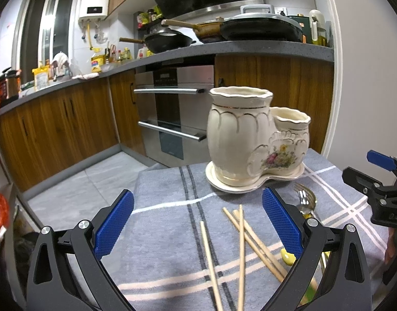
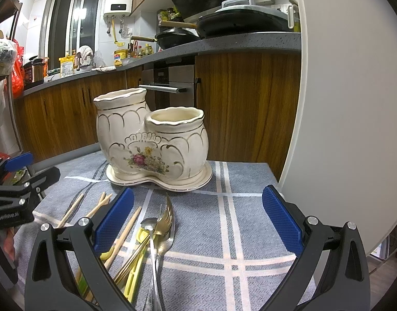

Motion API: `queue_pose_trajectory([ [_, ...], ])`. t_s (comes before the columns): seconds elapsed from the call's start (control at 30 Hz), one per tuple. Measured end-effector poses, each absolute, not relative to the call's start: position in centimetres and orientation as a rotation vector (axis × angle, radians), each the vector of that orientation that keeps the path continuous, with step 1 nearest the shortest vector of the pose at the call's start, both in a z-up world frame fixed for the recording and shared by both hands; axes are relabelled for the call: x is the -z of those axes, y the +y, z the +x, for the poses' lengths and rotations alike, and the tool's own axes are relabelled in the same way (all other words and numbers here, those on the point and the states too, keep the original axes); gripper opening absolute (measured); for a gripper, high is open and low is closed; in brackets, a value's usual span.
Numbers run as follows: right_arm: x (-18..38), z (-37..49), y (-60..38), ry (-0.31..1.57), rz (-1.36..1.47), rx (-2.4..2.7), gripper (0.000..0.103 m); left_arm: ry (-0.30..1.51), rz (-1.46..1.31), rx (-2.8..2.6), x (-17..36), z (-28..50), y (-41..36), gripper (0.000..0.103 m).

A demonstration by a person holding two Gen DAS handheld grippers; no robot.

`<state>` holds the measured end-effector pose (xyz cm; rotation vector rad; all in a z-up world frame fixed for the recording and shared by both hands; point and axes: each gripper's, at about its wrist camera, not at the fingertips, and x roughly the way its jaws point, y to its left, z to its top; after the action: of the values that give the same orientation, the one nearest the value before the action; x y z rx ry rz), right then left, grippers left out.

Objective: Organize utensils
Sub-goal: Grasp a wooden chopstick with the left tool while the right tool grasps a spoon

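A cream ceramic utensil holder (image 1: 253, 140) with a tall pot and a short pot stands on a grey checked cloth (image 1: 167, 197); it also shows in the right wrist view (image 2: 151, 142). Both pots look empty. Wooden chopsticks (image 1: 241, 246) lie loose on the cloth in front of it. A gold fork (image 2: 167, 216), a silver spoon (image 2: 151, 235) and yellow-handled utensils (image 2: 136, 264) lie in a pile beside them. My left gripper (image 1: 198, 223) is open and empty above the chopsticks. My right gripper (image 2: 198, 220) is open and empty, just right of the pile.
The cloth covers a small table whose far edge drops to the kitchen floor (image 1: 94, 176). Wooden cabinets and an oven (image 1: 172, 114) stand behind. A white wall panel (image 2: 341, 103) rises close on the right. The right gripper shows at the left view's edge (image 1: 380, 181).
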<state>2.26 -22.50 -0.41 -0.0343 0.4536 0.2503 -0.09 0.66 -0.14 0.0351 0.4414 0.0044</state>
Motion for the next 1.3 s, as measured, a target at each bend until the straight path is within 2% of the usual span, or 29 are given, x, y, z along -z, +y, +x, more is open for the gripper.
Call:
queue_pose_trajectory([
  [0.27, 0.1, 2.4, -22.7, 0.477, -0.036, -0.313, 0.098, 0.456, -0.016, -0.024, 0.1, -0.1, 3.4, 0.098],
  [0.8, 3.1, 1.8, -23.4, 0.694, -0.047, -0.458, 0.095, 0.688, 0.037, 0.026, 2.4, -0.9, 3.7, 0.098],
  [1.0, 3.9, 1.5, -21.8, 0.741, -0.121, -0.507, 0.068, 0.734, 0.068, 0.063, 3.2, -0.5, 2.7, 0.096],
  [1.07, 4.1, 1.6, -21.1, 0.757, -0.163, -0.505, 0.050, 0.741, 0.084, 0.072, 3.4, -0.3, 2.2, 0.094],
  [1.1, 4.3, 1.8, -20.9, 0.763, -0.173, -0.506, 0.047, 0.747, 0.094, 0.081, 3.5, -0.3, 1.9, 0.089],
  [1.17, 4.6, 2.1, -20.5, 0.776, -0.191, -0.514, 0.033, 0.762, 0.103, 0.098, 3.7, -0.1, 1.5, 0.079],
  [1.23, 4.8, 2.4, -20.1, 0.790, -0.200, -0.519, 0.026, 0.785, 0.115, 0.112, 4.0, 0.1, 1.1, 0.065],
  [1.27, 4.8, 2.6, -20.0, 0.797, -0.206, -0.520, 0.022, 0.795, 0.119, 0.123, 4.2, 0.1, 1.0, 0.062],
  [1.3, 4.8, 2.7, -19.7, 0.803, -0.213, -0.522, 0.021, 0.805, 0.123, 0.132, 4.3, 0.2, 0.8, 0.058],
])
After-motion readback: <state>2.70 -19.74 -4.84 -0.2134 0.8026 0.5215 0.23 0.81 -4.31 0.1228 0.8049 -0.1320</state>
